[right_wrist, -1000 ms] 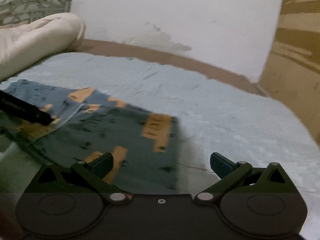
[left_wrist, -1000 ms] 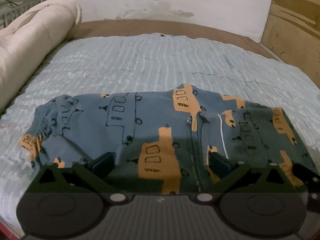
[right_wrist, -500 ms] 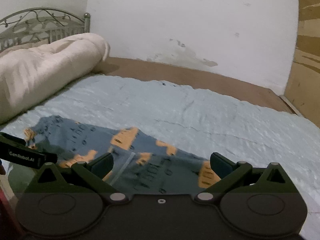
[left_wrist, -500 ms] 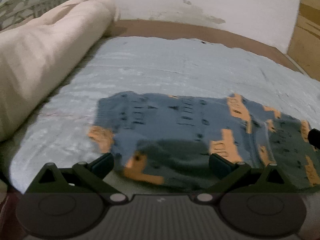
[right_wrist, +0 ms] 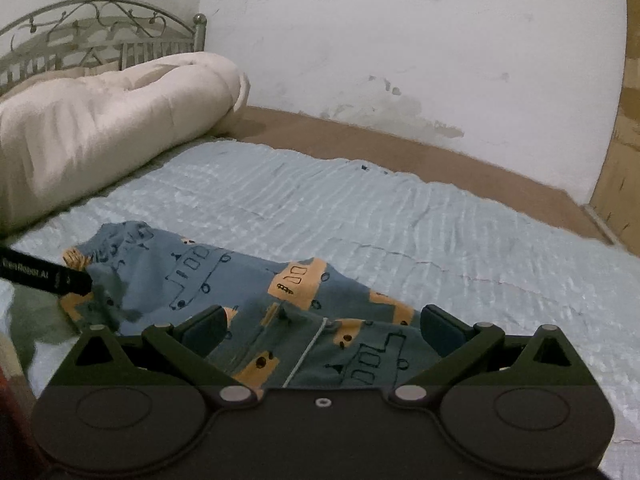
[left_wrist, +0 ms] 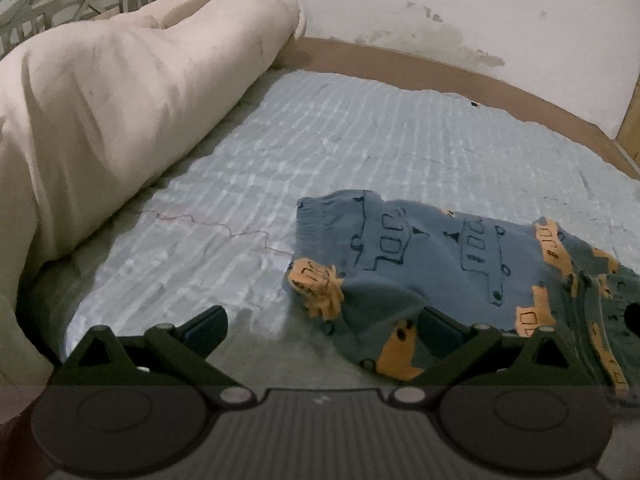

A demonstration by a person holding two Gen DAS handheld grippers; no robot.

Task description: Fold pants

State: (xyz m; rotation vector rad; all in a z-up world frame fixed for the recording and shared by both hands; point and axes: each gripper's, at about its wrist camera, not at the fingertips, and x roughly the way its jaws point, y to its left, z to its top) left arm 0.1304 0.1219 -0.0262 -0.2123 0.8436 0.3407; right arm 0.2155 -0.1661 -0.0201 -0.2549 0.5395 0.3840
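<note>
My left hand-held gripper [left_wrist: 322, 328] is spread wide and empty, and so is my right hand-held gripper [right_wrist: 324, 326]. The pants [right_wrist: 240, 292] lie folded on the bed [right_wrist: 400, 216], lower centre of the right view, with a rolled quilt [left_wrist: 100, 112] upper left.
</note>
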